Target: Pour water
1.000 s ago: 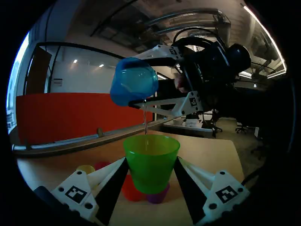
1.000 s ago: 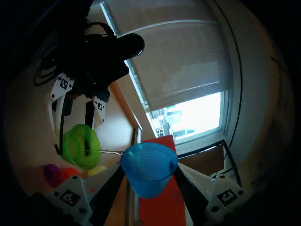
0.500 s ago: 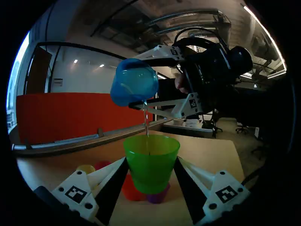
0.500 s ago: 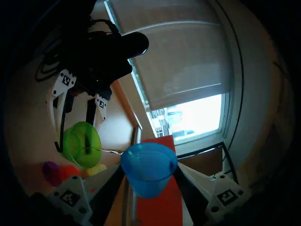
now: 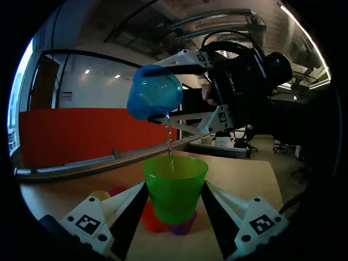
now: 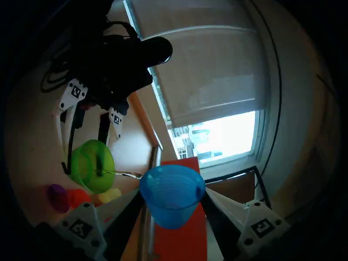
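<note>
Water (image 5: 168,141) falls in a thin stream from the blue cup (image 5: 154,92) into the green cup (image 5: 175,191) directly below; the blue cup is tipped steeply, long axis far off vertical, mouth angled toward the green cup; right gripper (image 6: 172,198) clamps both fingers on its sides; the green cup stands upright, mouth up, clamped between the fingers of the left gripper (image 6: 85,165) over the table (image 5: 243,174).

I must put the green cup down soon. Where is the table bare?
The table is bare right of the green cup, toward its far corner. Crowded: below and left of the cup, where the yellow cup, red cup and purple cup stand.
</note>
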`<action>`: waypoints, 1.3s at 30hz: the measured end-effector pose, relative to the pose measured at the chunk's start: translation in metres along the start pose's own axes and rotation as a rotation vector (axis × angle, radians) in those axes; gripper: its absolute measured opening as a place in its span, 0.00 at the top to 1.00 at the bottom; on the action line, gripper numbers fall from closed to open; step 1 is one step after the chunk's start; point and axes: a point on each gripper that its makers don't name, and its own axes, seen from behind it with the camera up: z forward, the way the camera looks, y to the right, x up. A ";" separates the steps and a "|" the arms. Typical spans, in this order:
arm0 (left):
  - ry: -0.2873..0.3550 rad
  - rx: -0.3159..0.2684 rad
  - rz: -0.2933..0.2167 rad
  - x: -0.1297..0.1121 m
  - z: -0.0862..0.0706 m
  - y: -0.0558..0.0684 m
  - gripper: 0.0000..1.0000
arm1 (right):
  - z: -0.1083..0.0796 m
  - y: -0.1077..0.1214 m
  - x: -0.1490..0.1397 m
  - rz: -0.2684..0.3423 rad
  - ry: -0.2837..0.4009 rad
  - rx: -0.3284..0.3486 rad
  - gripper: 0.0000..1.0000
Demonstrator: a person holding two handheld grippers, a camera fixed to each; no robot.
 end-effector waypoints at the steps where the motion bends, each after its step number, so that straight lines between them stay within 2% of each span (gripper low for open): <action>1: 0.000 0.001 0.000 0.000 0.000 0.000 0.19 | 0.000 0.000 0.000 -0.001 0.000 0.000 0.11; 39: 0.001 0.001 0.001 0.002 0.000 -0.001 0.19 | 0.000 0.004 0.006 -0.047 0.003 -0.010 0.10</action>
